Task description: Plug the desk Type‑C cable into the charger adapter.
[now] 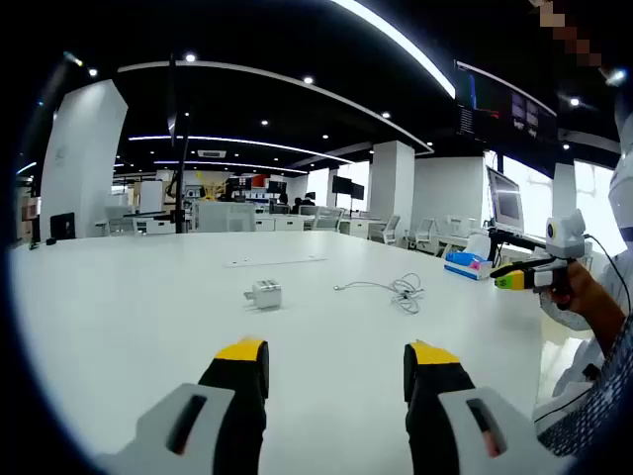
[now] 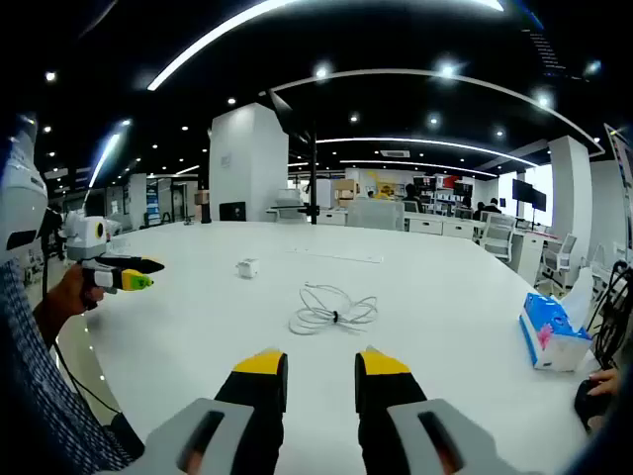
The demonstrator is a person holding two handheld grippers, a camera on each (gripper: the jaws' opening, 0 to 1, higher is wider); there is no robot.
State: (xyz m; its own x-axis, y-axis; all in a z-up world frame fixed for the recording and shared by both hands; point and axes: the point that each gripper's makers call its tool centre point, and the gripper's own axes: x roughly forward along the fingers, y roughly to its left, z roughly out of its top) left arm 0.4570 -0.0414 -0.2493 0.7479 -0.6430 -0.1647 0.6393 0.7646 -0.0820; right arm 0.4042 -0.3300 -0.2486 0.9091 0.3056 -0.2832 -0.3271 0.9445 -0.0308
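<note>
**2 grippers empty, cable and adapter apart on the table**

Both grippers hover above the white table [image 1: 119,297] with nothing held, which suggests the task has not started. The left gripper [image 1: 336,364] has its jaws wide apart, facing the adapter, so it seems meant to take that. The right gripper [image 2: 321,374] shows a narrower gap between its jaws and holds nothing; it faces the cable, likely its target.

The adapter [image 1: 265,294] is a small white block lying at 12 o'clock from the left gripper. The cable [image 2: 333,311] is thin, white, loosely coiled and tied at the middle, at 12 o'clock from the right gripper, well apart from the adapter. A blue tissue pack [image 2: 550,334] lies at 3 o'clock.
</note>
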